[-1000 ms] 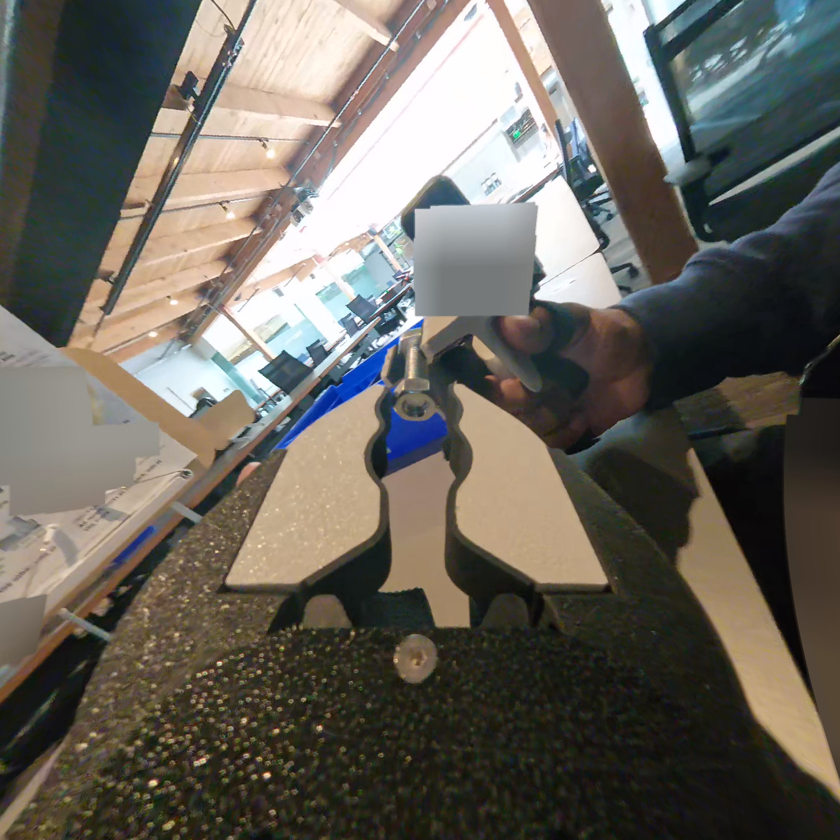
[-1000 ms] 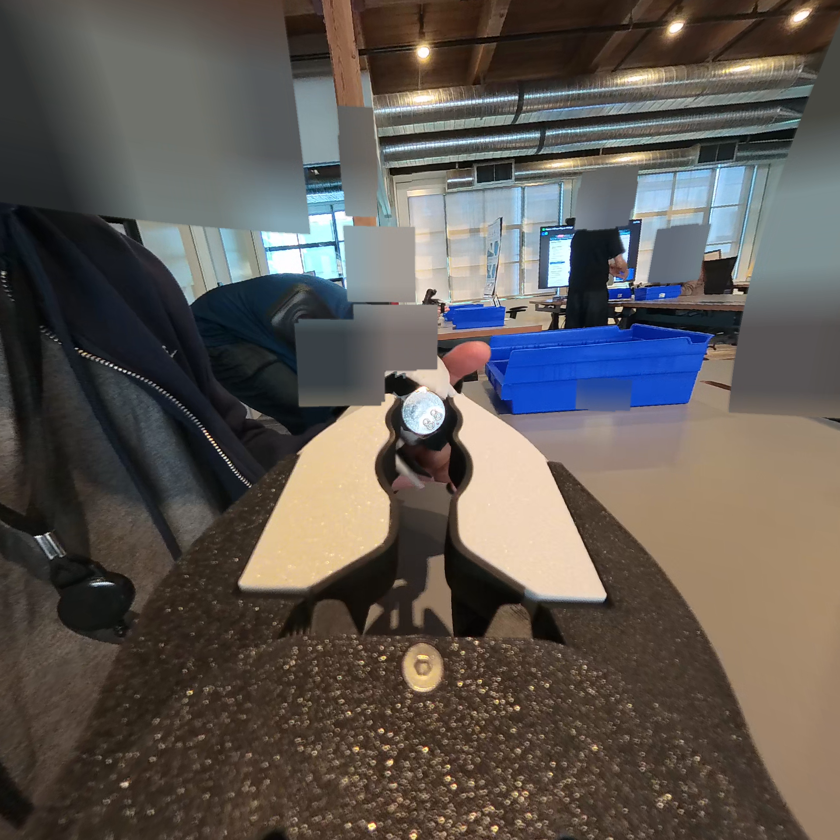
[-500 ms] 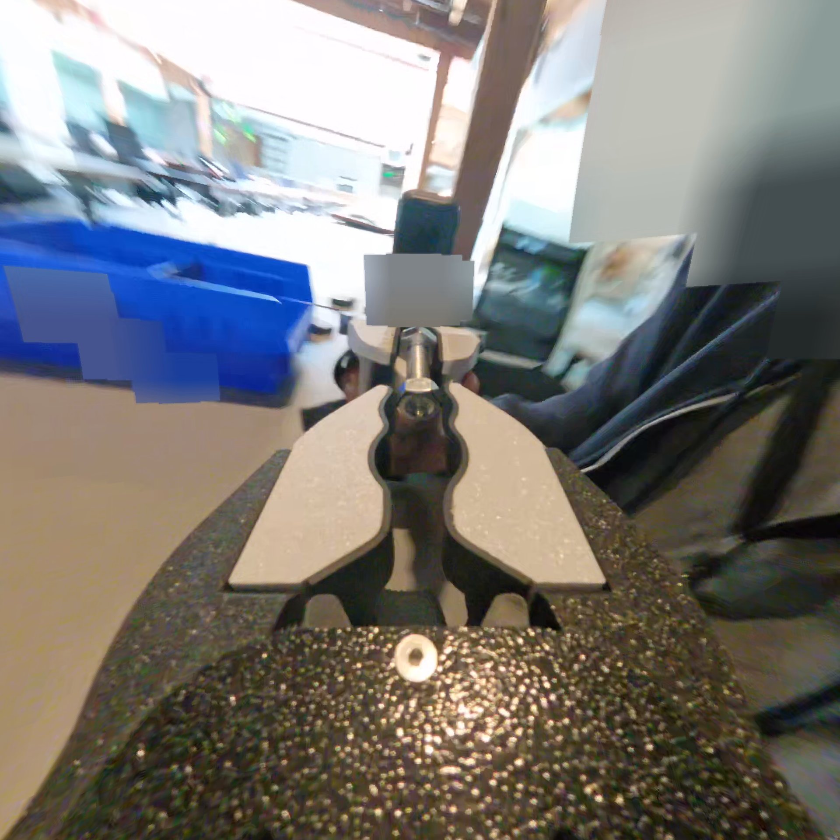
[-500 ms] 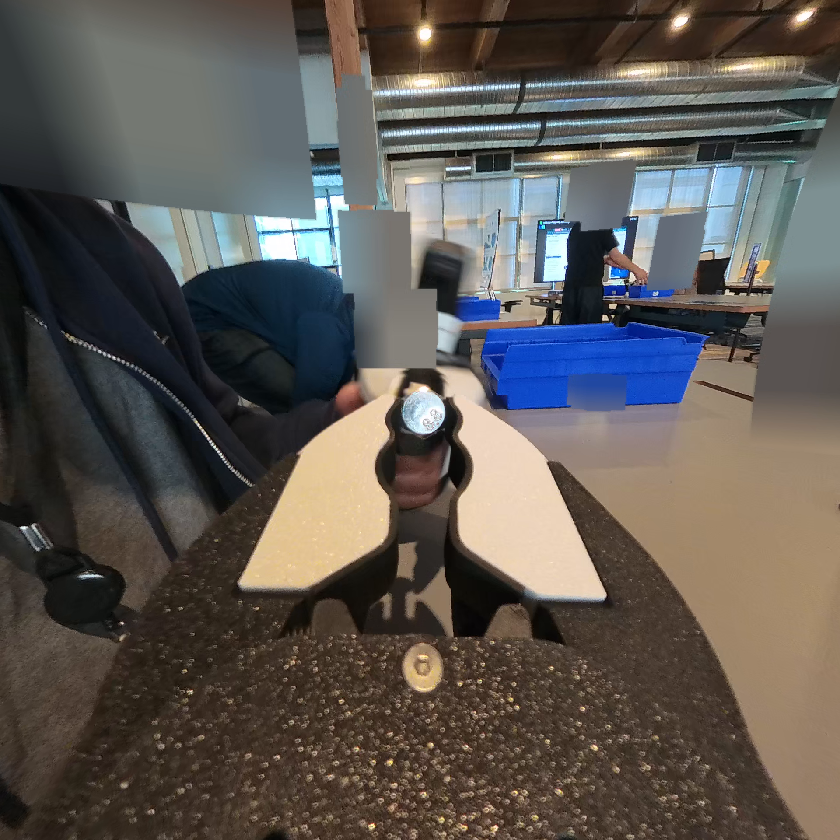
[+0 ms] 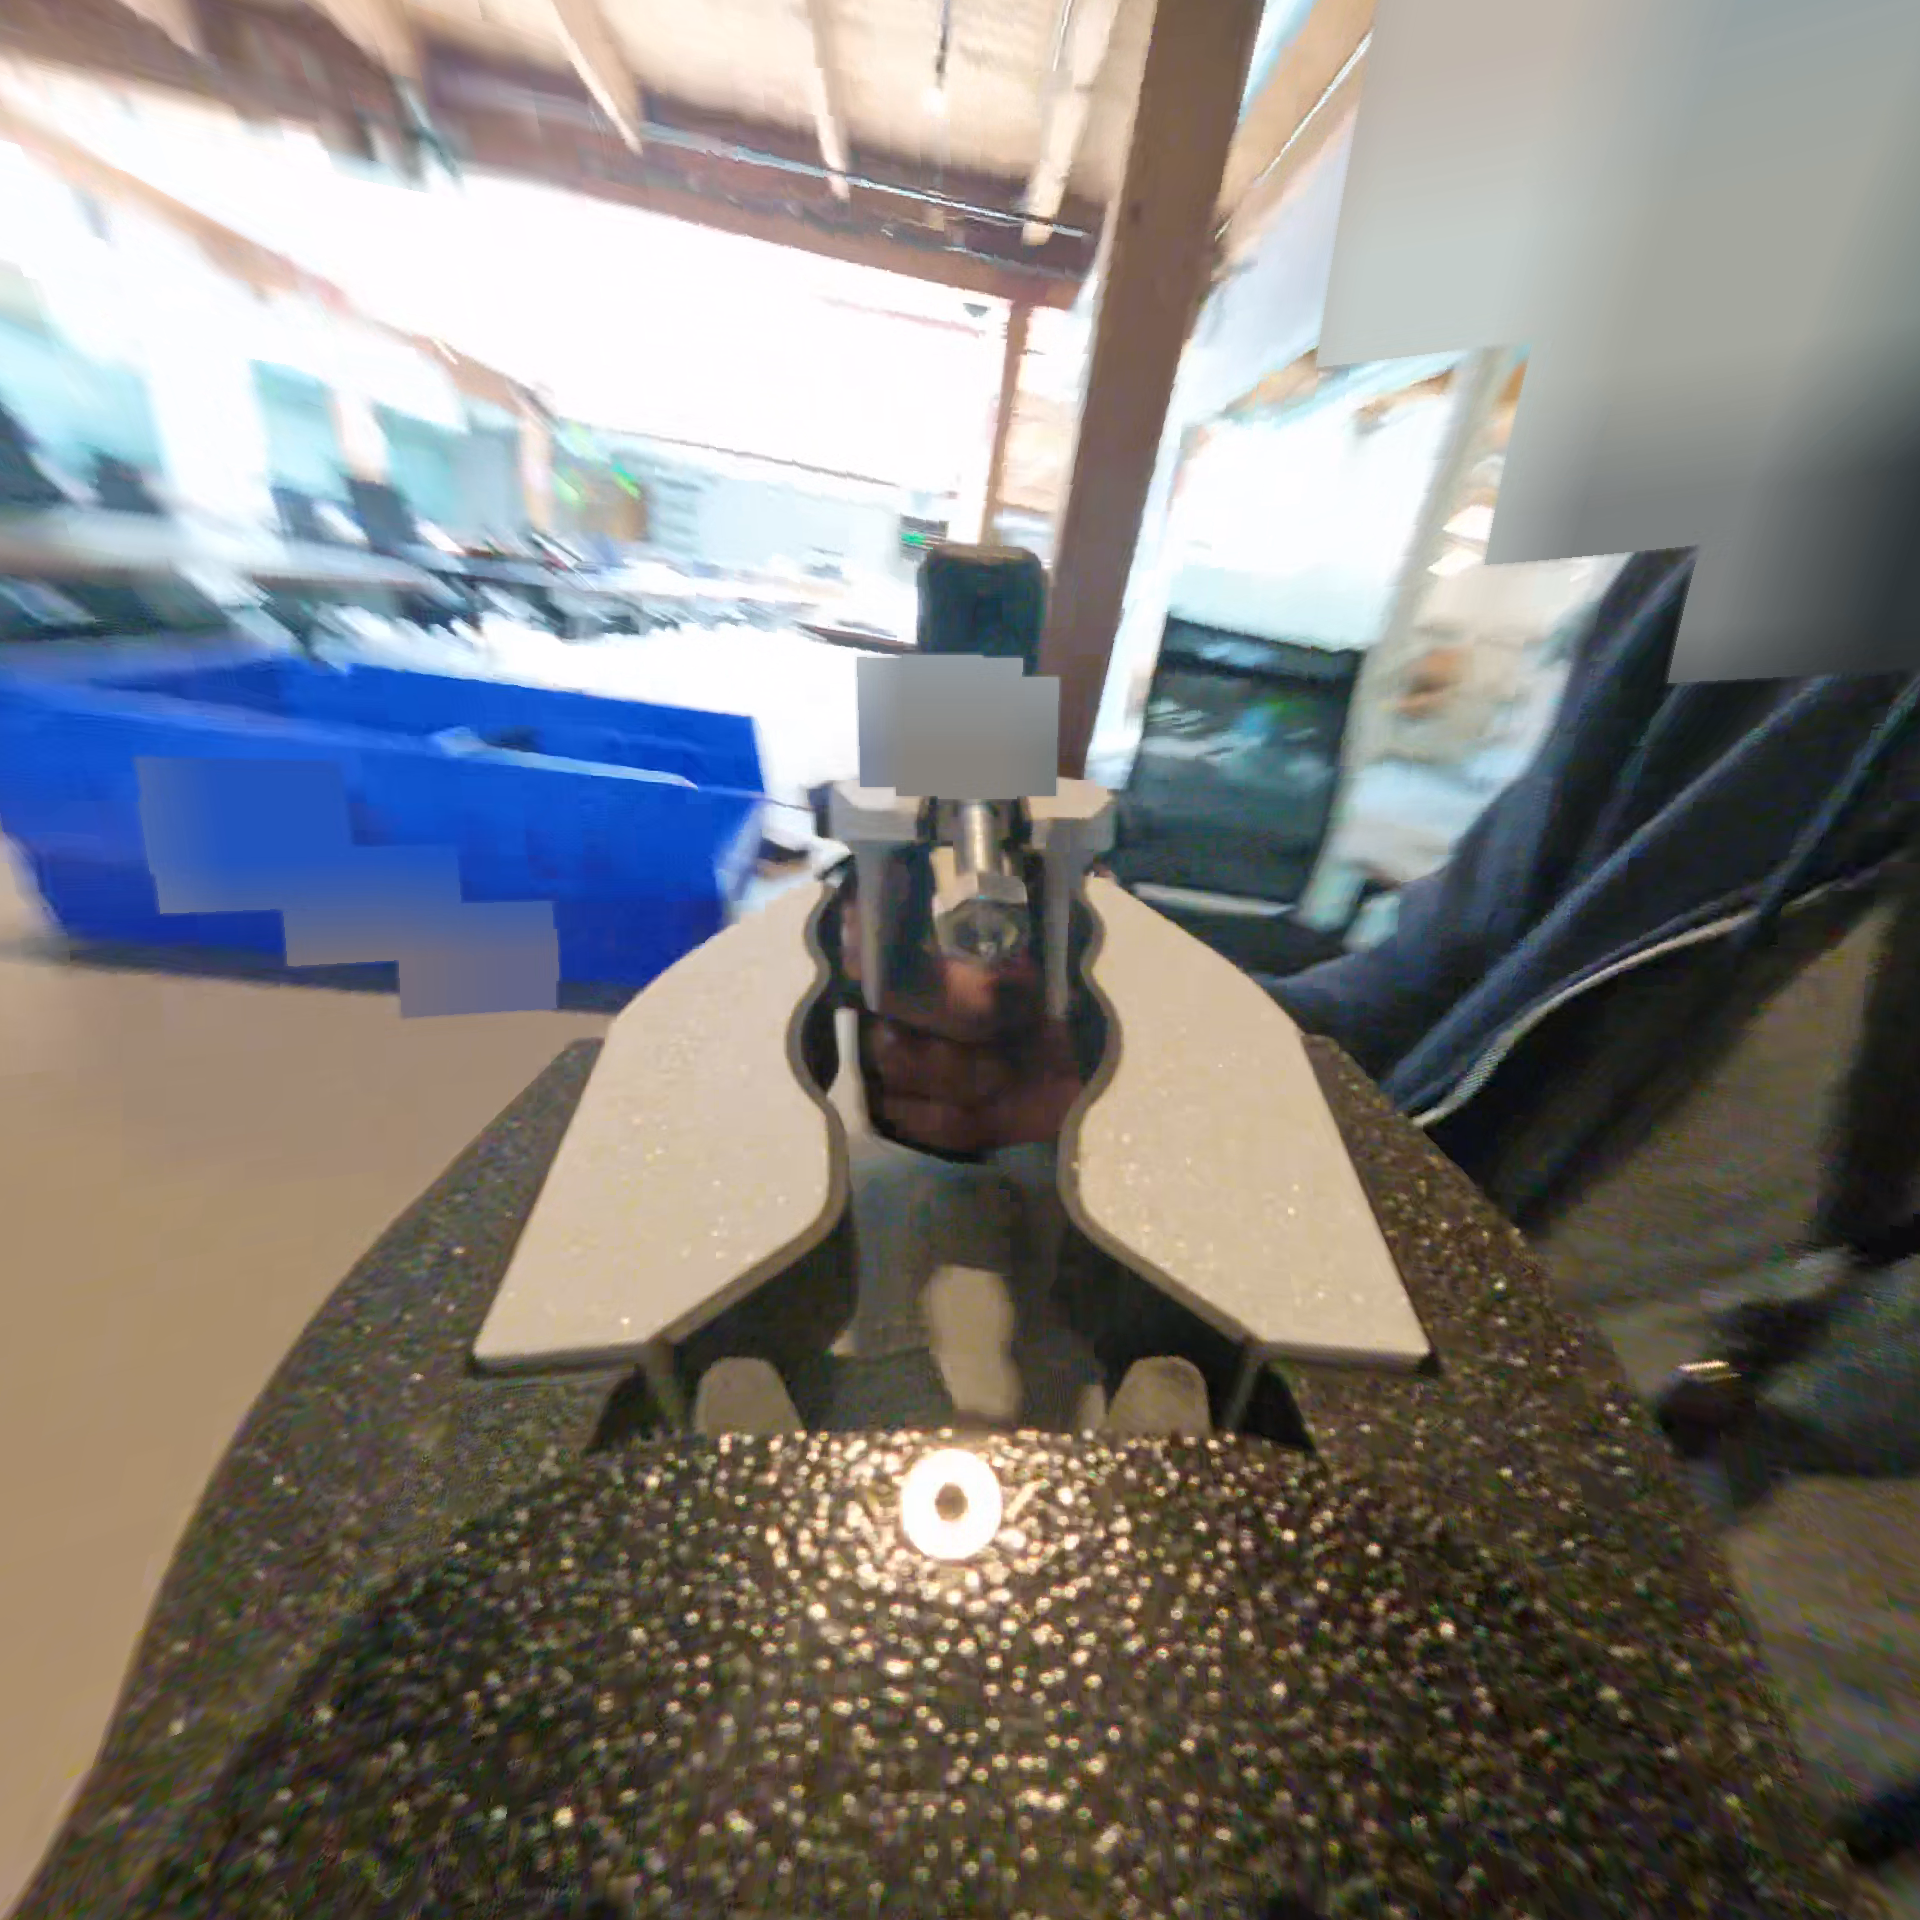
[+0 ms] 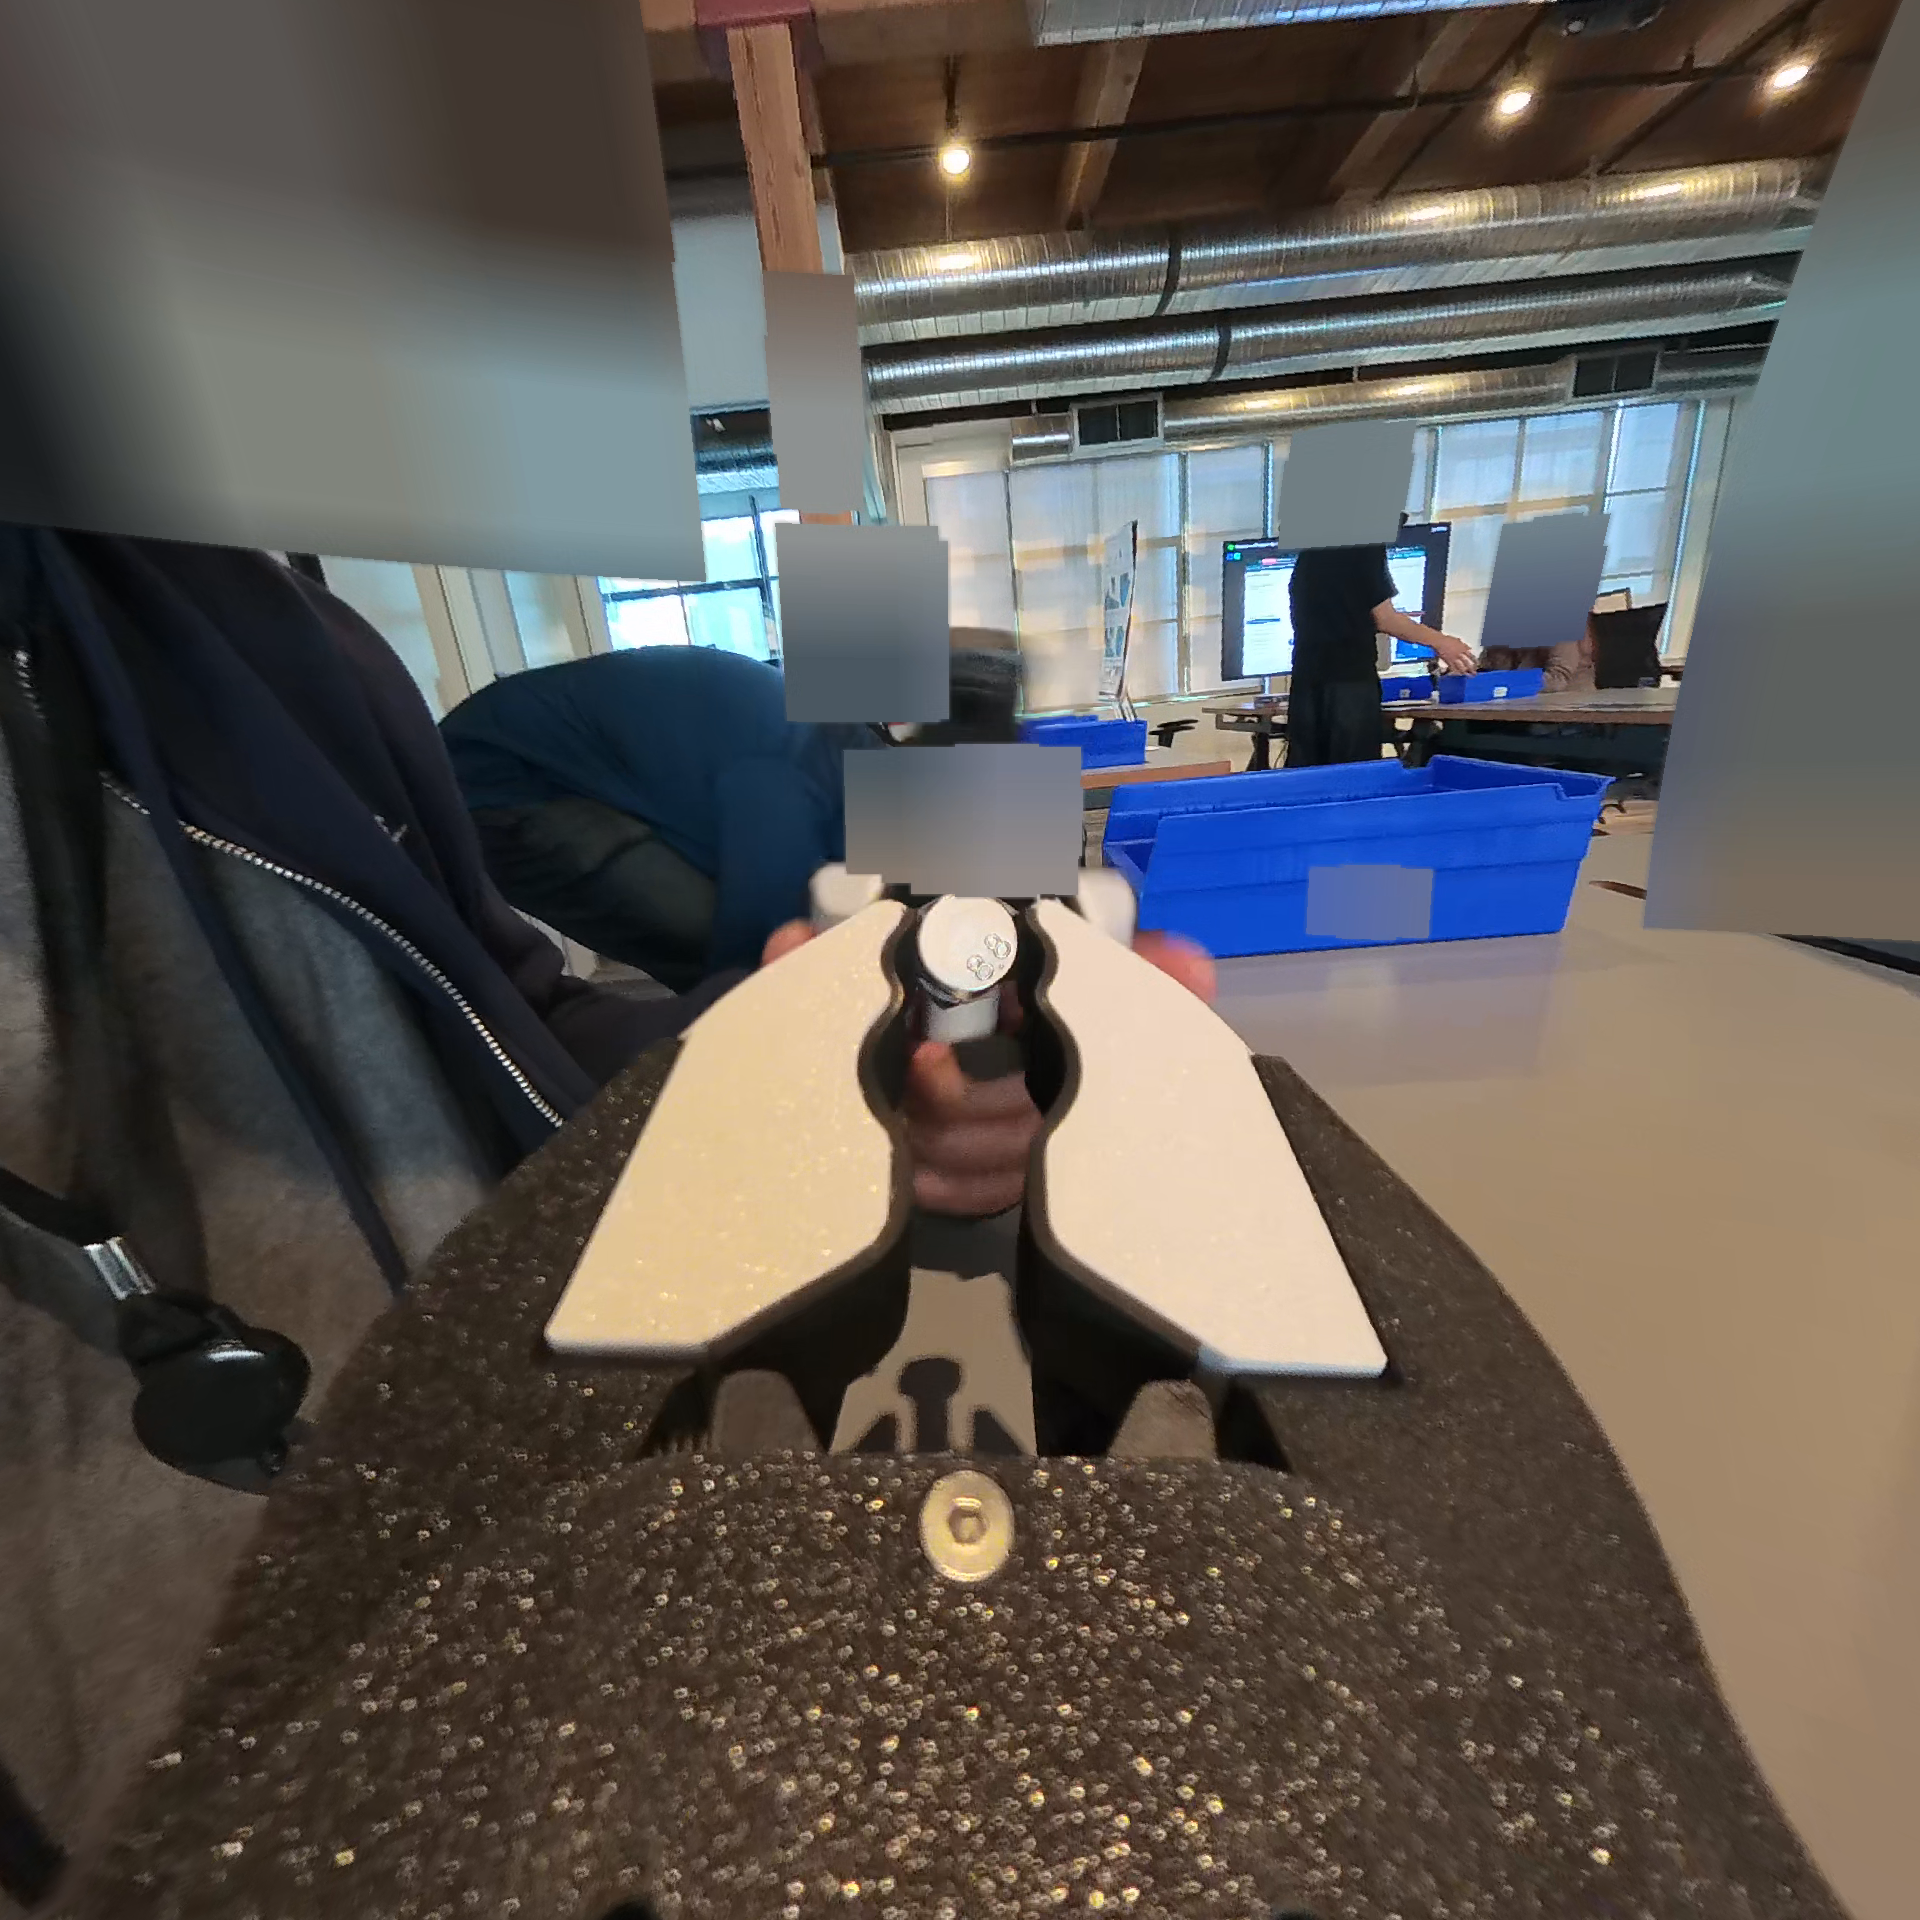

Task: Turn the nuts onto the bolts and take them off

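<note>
Left wrist view: the left hand-held gripper (image 5: 956,935) points forward, its two grey fingers (image 5: 686,1122) spread apart with a wide gap between the tips, holding nothing. Straight ahead, seen through that gap, is the bolt (image 5: 977,862) with a nut (image 5: 977,930) on the end of its shaft that faces this camera. The nut sits in line with the fingertips, between them but not touching either one. The right hand-held gripper (image 5: 971,821) faces this way from the far side and clamps the bolt's other end. A hand (image 5: 966,1070) shows below it. A blue bin (image 5: 416,790) stands on the pale counter (image 5: 208,1195) to the left, well apart. A dark jacket (image 5: 1621,894) fills the right side.

Right wrist view: the right hand-held gripper (image 6: 966,940) is clenched on the bolt (image 6: 966,961), the round silver head sitting right between the fingertips and facing the camera. The shaft runs away from the camera, so the nut is hidden. The left hand-held gripper (image 6: 971,899) shows blurred just beyond, with a hand (image 6: 966,1132) under it. A blue bin (image 6: 1351,852) rests on the counter (image 6: 1558,1143) to the right.
</note>
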